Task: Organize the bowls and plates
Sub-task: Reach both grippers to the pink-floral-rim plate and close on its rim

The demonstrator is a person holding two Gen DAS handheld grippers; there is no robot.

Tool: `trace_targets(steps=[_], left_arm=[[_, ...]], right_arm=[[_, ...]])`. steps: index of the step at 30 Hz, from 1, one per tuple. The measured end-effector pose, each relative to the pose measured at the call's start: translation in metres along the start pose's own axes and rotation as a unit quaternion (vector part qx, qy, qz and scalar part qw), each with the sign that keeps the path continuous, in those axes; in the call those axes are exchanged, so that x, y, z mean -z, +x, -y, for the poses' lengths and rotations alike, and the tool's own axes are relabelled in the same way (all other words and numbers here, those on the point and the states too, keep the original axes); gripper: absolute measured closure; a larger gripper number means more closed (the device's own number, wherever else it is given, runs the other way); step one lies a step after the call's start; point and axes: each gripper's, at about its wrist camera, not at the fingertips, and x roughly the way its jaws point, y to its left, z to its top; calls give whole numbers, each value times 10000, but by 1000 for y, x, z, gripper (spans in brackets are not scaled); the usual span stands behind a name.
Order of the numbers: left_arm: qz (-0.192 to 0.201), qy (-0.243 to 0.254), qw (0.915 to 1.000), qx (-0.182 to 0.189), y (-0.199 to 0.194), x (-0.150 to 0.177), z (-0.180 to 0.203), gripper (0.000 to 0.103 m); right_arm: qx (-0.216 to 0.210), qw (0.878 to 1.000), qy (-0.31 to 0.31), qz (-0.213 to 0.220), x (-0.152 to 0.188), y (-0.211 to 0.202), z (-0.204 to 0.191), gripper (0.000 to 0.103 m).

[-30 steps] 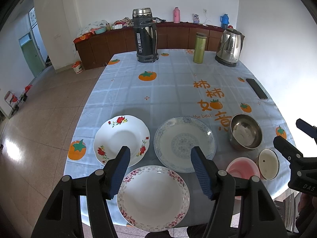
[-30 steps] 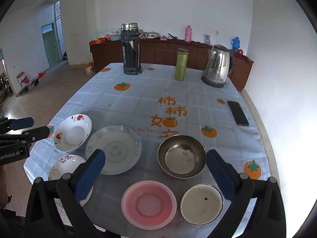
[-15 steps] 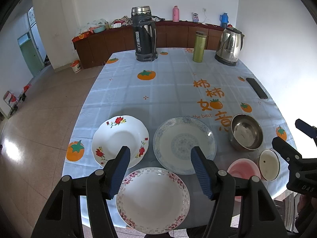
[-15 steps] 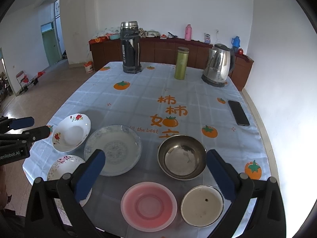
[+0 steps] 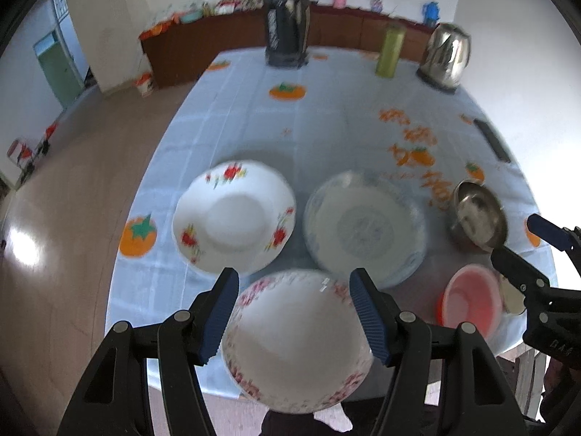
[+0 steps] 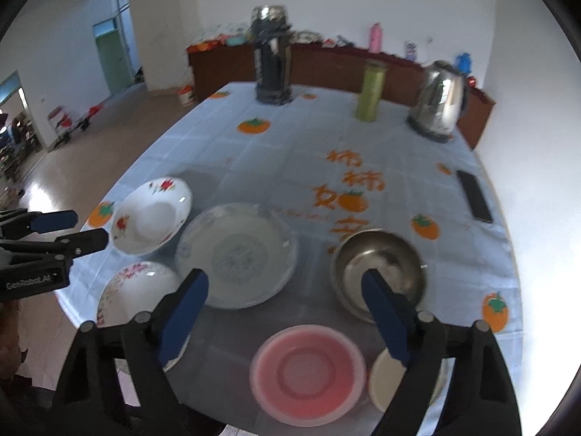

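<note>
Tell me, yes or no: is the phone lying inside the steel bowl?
No. The phone lies flat on the tablecloth near its right edge, apart from the steel bowl.

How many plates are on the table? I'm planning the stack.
3: red-flowered plate far left, blue-patterned plate beside it, pink-rimmed plate at the near edge. None seems hidden.

The near edge of the table [image 6: 254, 167] is crowded: three plates at lower left, and the steel bowl [image 6: 377, 272], pink bowl [image 6: 308, 370] and cream bowl [image 6: 388, 381] at lower right sit close together with only narrow gaps. Mid-frame the tablecloth lies bare. Flask [image 6: 272, 61], green bottle [image 6: 370, 91] and kettle [image 6: 439, 98] line the top; a phone [image 6: 475, 196] lies right.
</note>
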Motion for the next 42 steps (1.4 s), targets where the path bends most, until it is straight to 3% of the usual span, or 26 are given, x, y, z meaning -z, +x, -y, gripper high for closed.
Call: trace_targets(steps=[4, 7, 12, 17, 25, 28, 30, 32, 42], left_arm=[[-470, -231, 9985, -143, 23, 18, -22, 37], [-717, -443, 9961, -274, 32, 33, -40, 37], [-1104, -735, 9906, -332, 50, 59, -66, 38], [-1402, -895, 9860, -148, 67, 77, -78, 59], [-1528, -887, 9843, 53, 81, 85, -81, 60], [-1577, -885, 9834, 153, 86, 86, -79, 60], [-1590, -878, 9832, 184, 90, 86, -78, 62], [-1632, -880, 9824, 219, 93, 86, -77, 71], [-1707, -836, 9816, 184, 104, 86, -75, 75]], right_arm=[[-408, 9981, -175, -423, 4, 24, -20, 33], [-694, 9943, -414, -693, 8, 40, -39, 49], [-1012, 9846, -784, -1191, 20, 73, -73, 49], [-1048, 9763, -983, -1620, 36, 98, -90, 50], [-980, 9693, -1039, -2001, 50, 119, -100, 56], [-998, 9670, -1027, -2107, 54, 124, -102, 65], [-1006, 9658, -1021, -2159, 57, 127, -103, 69], [-1003, 9651, -1008, -2199, 59, 128, -104, 74], [-1076, 9624, -948, -2308, 63, 141, -104, 86]])
